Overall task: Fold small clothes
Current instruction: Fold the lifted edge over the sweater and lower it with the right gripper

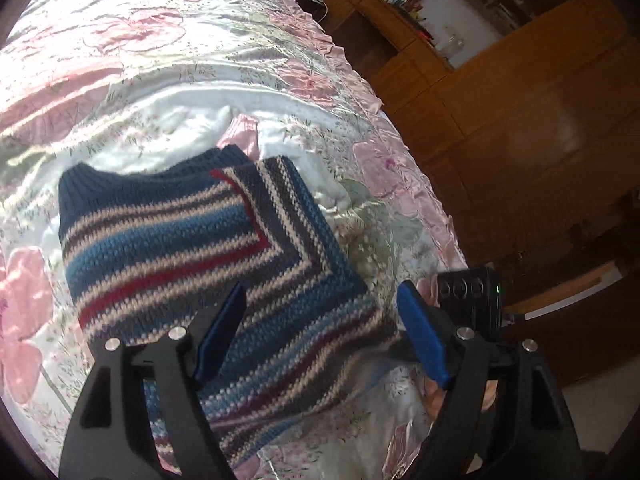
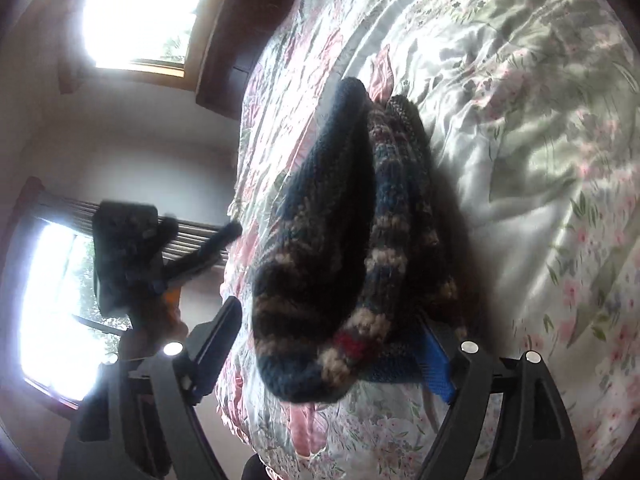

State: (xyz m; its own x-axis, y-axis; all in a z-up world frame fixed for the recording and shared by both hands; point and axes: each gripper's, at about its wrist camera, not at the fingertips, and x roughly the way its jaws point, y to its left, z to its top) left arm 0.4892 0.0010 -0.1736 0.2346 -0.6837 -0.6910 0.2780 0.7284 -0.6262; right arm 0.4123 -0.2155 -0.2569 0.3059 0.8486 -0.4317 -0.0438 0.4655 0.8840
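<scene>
Striped knit sweater (image 1: 192, 236), folded on my bed.
It lay flat in a compact bundle, blue, red, cream and grey bands, one side turned over diagonally, navy ribbed edge farthest from me.

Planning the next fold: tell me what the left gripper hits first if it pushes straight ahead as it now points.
Most likely the striped knit sweater. The left gripper is open, its fingers straddling the folded corner, with the floral bedspread beyond. Height above the knit is unclear, so it might skim over.
</scene>
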